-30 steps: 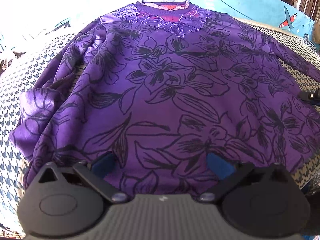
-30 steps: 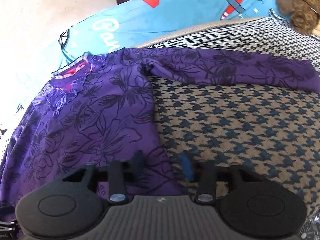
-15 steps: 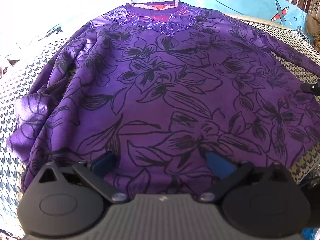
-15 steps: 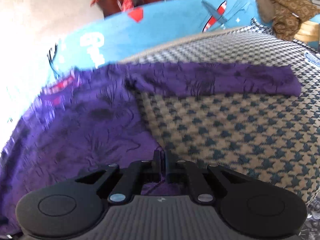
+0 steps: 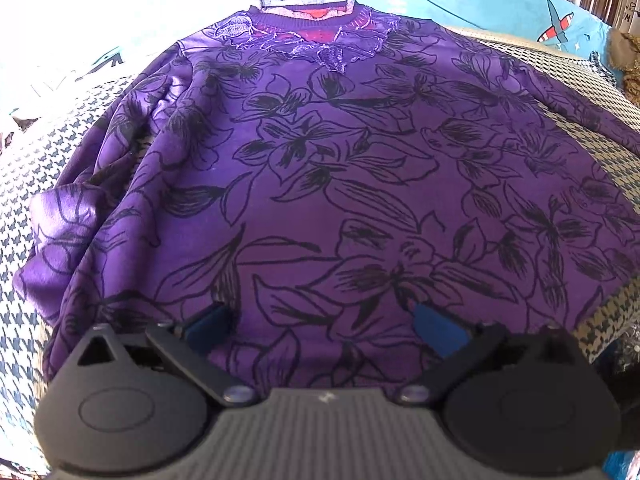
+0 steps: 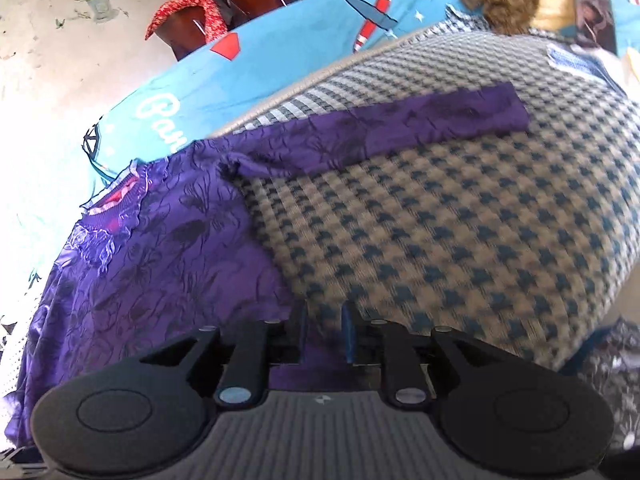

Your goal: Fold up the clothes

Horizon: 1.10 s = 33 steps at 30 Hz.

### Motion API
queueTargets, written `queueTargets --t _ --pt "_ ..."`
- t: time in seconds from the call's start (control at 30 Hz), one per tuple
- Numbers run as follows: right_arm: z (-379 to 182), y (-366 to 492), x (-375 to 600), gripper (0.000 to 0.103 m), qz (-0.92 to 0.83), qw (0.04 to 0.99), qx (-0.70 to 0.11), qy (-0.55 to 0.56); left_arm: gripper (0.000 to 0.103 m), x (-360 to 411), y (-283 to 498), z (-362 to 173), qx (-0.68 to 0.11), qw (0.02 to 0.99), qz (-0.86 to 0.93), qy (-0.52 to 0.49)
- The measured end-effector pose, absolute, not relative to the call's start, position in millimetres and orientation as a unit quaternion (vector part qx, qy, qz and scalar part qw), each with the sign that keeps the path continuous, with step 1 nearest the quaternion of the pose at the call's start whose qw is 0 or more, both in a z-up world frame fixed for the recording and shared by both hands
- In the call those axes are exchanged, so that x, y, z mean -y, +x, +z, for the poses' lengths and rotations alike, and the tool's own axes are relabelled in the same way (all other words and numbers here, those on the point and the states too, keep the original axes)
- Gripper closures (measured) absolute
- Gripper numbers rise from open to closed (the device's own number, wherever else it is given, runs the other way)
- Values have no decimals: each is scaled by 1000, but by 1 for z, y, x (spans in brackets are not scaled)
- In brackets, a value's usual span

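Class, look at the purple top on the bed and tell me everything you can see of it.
The purple top is a soft, long-sleeved garment printed with black outlined flowers, with lace-like trim below a ribbed neckline showing red inside. It lies face up, spread on a houndstooth cover, hem toward the cameras. One sleeve stretches straight sideways; the other sleeve is bunched at the side. Its surface looks slightly crinkled.

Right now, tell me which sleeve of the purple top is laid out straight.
The sleeve stretched flat across the houndstooth cover, in the right wrist view. The other sleeve, in the left wrist view, lies bunched and rumpled against the top's side.
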State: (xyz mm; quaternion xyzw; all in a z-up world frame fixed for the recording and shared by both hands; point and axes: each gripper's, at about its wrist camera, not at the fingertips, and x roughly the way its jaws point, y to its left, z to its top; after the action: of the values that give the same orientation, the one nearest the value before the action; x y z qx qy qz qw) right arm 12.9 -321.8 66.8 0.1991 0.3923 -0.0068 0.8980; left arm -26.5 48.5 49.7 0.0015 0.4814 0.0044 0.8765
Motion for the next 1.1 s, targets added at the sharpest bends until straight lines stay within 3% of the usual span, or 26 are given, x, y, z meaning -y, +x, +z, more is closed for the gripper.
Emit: queueTargets --t 0.17,0.4,0.43,0.57,0.73,0.87,1.1 --pt "60 -4 327 67 -16 889 -399 222 0 -50 -28 51 -481 877 4 -2" --pt "51 -13 326 65 -16 875 -410 256 0 -52 -29 51 -481 877 3 -4" --pt "50 -13 327 65 -13 874 -410 261 0 -52 -29 51 -481 877 3 -4" --pt "48 -14 329 88 2 870 -404 282 0 -52 -29 51 -481 877 3 -4" --pt "66 -22 321 90 -24 910 -350 221 0 -52 -30 51 -481 877 4 -3" --pt "67 -21 307 90 -44 921 -356 150 0 -52 -30 51 -480 877 5 -2" --pt "67 -22 308 85 -79 923 -355 130 0 -53 -36 54 -469 883 12 1"
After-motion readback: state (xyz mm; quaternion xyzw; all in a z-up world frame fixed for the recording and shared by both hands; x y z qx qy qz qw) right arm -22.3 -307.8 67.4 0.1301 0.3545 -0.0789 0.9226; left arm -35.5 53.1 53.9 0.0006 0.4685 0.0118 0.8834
